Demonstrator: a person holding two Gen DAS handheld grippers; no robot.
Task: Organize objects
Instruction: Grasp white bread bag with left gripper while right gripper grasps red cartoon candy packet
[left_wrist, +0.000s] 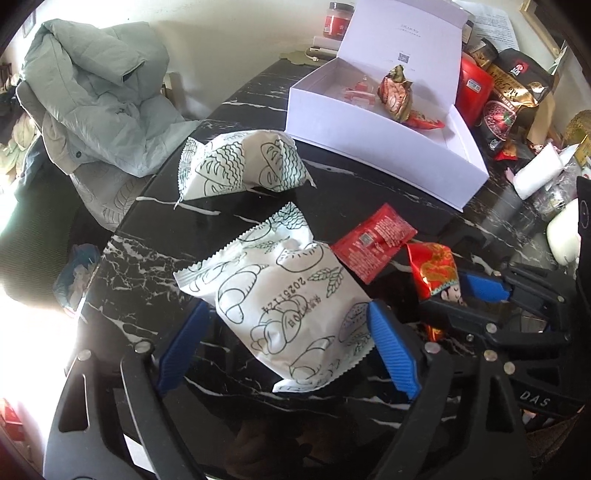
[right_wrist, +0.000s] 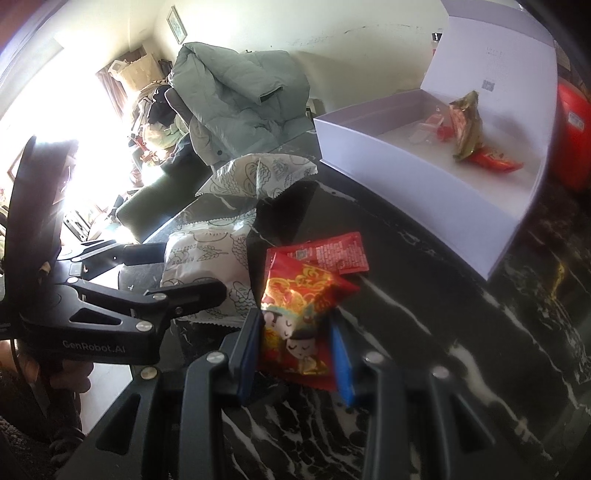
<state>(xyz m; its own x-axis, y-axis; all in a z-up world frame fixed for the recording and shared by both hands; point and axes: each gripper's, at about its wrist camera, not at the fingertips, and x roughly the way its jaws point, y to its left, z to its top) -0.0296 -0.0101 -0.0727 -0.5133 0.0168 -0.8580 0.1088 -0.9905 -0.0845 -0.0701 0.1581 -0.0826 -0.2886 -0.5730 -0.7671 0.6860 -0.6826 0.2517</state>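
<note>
While the left gripper (left_wrist: 288, 332) stands with its jaws wide on both sides of the near bread bag (left_wrist: 280, 295), the right gripper (right_wrist: 295, 350) has its jaws narrow, pressed on a red snack (right_wrist: 295, 321) with cartoon faces. The bread bag lies on the table (right_wrist: 424, 314) between the left jaws; the right pad seems to touch its edge, the left pad stands apart. A flat red packet (right_wrist: 332, 251) lies just beyond the right jaws, touching the snack. A second bread bag (left_wrist: 240, 166) lies farther ahead of the left jaws. The box (left_wrist: 388, 147) is open, well ahead and to the right of both grippers, with some sweets already inside.

I think both hands are now at the taking step. To do it well, the left jaws should close slowly on the middle of the bag, because it is puffy and can slip out. The right one should lift straight up, so the packet does not drag along.
</note>
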